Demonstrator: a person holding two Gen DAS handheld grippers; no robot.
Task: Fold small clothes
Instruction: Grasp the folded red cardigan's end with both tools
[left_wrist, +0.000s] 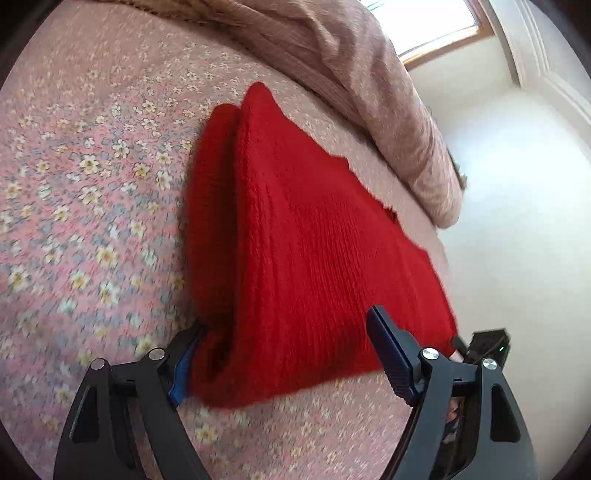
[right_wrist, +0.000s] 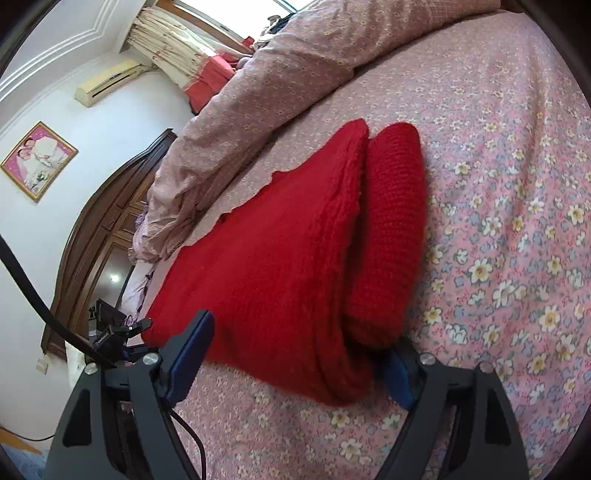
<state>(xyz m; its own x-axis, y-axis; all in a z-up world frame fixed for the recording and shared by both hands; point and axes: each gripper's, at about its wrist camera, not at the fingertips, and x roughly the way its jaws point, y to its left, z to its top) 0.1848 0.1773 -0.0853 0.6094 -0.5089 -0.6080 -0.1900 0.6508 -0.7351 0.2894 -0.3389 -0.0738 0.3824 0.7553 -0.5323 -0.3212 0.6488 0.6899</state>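
in your left wrist view, the red knitted garment lies folded on the floral bedsheet, running from a narrow far tip down to a broad near end that sits right between your left gripper fingers. those fingers stand wide apart, one blue pad touching the garment's near left corner and the other pad raised over its right part; nothing is pinched between them. a second red layer shows as a strip along the garment's left edge. beyond the garment, toward its far right side, a pinkish quilt is bunched up, and past that a window glares bright. just off the garment's near right corner you can see part of your other tool. in your right wrist view, the same garment lies on the bedsheet, with a rolled or folded red layer along its right edge. your right gripper is also spread wide, the near end of the garment lying between its fingers, the right pad tucked against the thick folded corner. left of the garment you see the quilt, a wooden headboard, a framed picture and an air conditioner on the wall.
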